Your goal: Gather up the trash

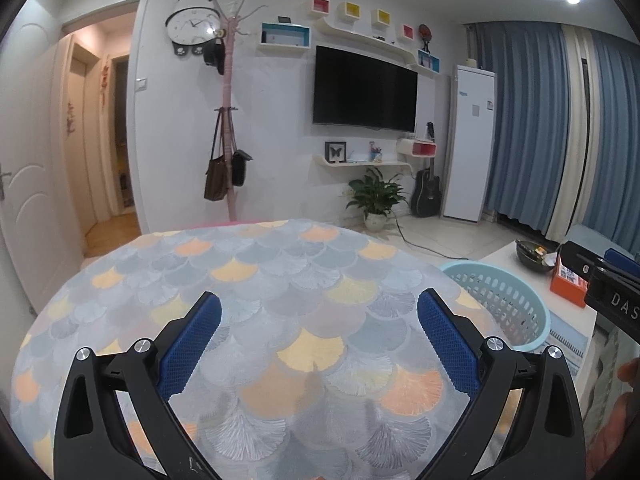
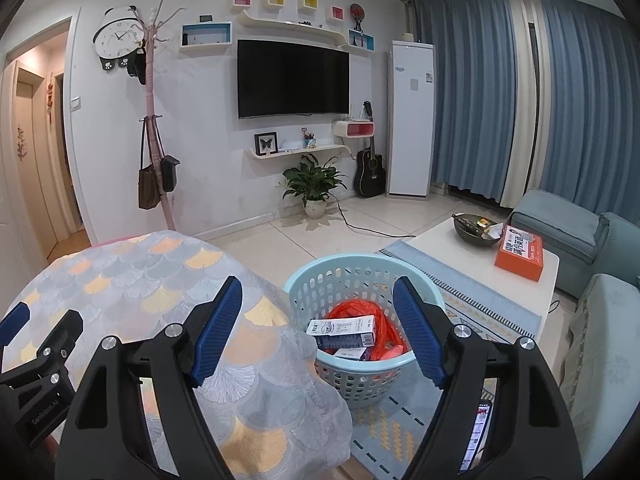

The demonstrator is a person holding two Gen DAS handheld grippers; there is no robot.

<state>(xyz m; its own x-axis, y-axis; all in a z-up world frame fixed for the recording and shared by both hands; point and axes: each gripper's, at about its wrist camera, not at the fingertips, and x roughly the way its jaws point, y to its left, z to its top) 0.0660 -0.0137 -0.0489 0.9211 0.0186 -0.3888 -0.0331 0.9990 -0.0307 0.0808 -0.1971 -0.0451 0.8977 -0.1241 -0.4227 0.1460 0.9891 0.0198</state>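
Scale-patterned cloth (image 1: 280,304) in grey, orange and yellow covers a round tabletop and fills the near ground of both views; its edge drapes down on the right side.

Left gripper (image 1: 320,344): blue-padded fingers (image 1: 192,352) spread wide, nothing between them, held above the bare cloth. Its black frame also shows at the lower left of the right wrist view.

Right gripper (image 2: 318,328): fingers spread wide, nothing pinched, held over the cloth's right edge and the basket beyond.

Light blue basket (image 2: 360,372) with perforated walls stands on a patterned rug (image 2: 384,432), just beside the draped cloth. Inside: an orange plastic bag (image 2: 352,310) and, lying on it, a white-and-blue carton (image 2: 342,327); a second, smaller carton (image 2: 354,354) sits lower against the near wall.

Beyond the basket, right: white coffee table (image 2: 440,240) carrying an orange box (image 2: 519,252) and a dark bowl (image 2: 474,229) with small items in it. Blue-grey sofa (image 2: 592,248) at the far right.

Far wall: television (image 2: 293,78), potted plant (image 2: 314,184) on the floor, black guitar (image 2: 370,172), white standing unit (image 2: 410,120), pink coat rack (image 2: 154,120) with bags, clock (image 2: 118,36). Blue curtains (image 2: 480,92) at right.
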